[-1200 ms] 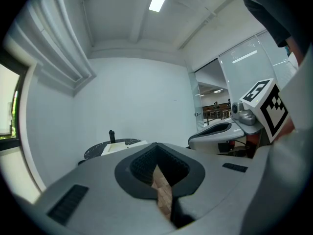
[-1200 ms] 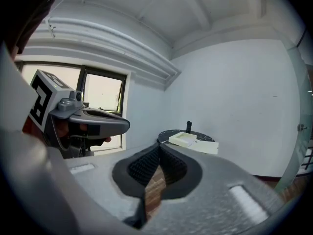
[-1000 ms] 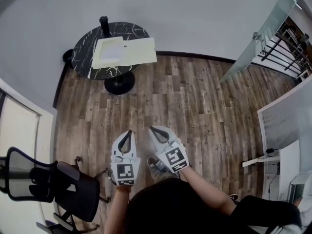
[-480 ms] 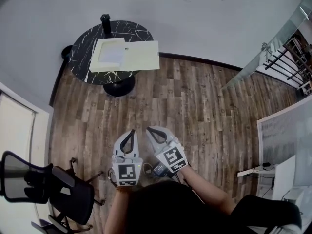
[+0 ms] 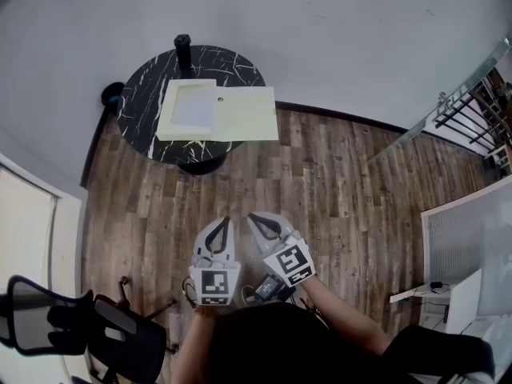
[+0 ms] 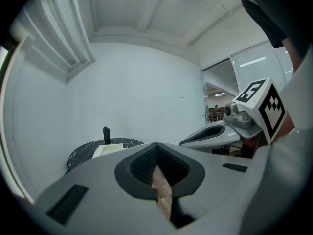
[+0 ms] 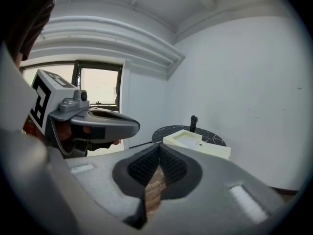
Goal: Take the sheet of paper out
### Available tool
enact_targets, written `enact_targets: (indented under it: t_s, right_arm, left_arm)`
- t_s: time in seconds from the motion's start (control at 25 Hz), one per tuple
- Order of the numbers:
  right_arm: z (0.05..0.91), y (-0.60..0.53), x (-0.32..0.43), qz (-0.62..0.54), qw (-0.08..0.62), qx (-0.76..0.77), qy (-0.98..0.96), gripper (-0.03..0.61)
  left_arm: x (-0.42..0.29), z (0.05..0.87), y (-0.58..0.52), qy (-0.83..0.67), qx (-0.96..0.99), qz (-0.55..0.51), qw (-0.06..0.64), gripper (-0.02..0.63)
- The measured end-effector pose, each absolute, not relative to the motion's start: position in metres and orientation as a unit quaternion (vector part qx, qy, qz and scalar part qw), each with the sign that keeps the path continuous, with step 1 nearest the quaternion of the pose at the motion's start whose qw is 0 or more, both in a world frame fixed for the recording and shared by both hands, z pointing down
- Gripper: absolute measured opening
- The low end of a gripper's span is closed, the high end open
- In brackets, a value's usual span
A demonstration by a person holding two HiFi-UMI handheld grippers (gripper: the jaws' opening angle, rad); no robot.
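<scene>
A pale yellow case (image 5: 244, 115) lies open on the round black marble table (image 5: 136, 106) ahead. A white sheet of paper (image 5: 194, 111) rests in its left half. The case (image 7: 197, 143) also shows far off in the right gripper view. Both grippers hang over the wooden floor, well short of the table. My left gripper (image 5: 225, 222) is shut with nothing between its jaws, as the left gripper view confirms (image 6: 156, 147). Right beside it, my right gripper (image 5: 251, 217) is shut and empty too (image 7: 159, 148).
A black cylinder (image 5: 183, 50) stands at the table's far edge. A black office chair (image 5: 88, 326) sits at the lower left. A white panel (image 5: 468, 238) and a glass railing (image 5: 448, 106) stand to the right. Wooden floor (image 5: 320, 182) lies between me and the table.
The table and case sit lower and nearer in the head view, so the person has moved toward them. Both grippers stay shut, side by side.
</scene>
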State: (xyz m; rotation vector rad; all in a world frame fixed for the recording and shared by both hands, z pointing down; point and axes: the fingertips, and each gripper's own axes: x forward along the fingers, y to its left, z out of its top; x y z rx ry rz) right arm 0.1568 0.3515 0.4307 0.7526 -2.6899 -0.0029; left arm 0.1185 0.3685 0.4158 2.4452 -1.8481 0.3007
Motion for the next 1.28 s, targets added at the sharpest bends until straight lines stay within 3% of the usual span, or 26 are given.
enact_targets:
  t_s: [0.52,0.64,1.28]
  right_arm:
    - [0.413,0.244,0.101,-0.002,0.172,0.352,-0.92,-0.002]
    - [0.423,0.22,0.109,0.019,0.172,0.378,-0.909,-0.002]
    - [0.439,-0.008,0.04,0.038,0.157,0.331,-0.93,-0.002]
  left_arm:
    - [-0.007,0.397,0.284,-0.601,0.796,0.061,0.039,-0.002]
    - [-0.015,0.408,0.268,-0.585,0.806,0.061,0.069,-0.002]
    - [-0.074,0.425,0.065,-0.591,0.793,0.124,0.079,-0.002]
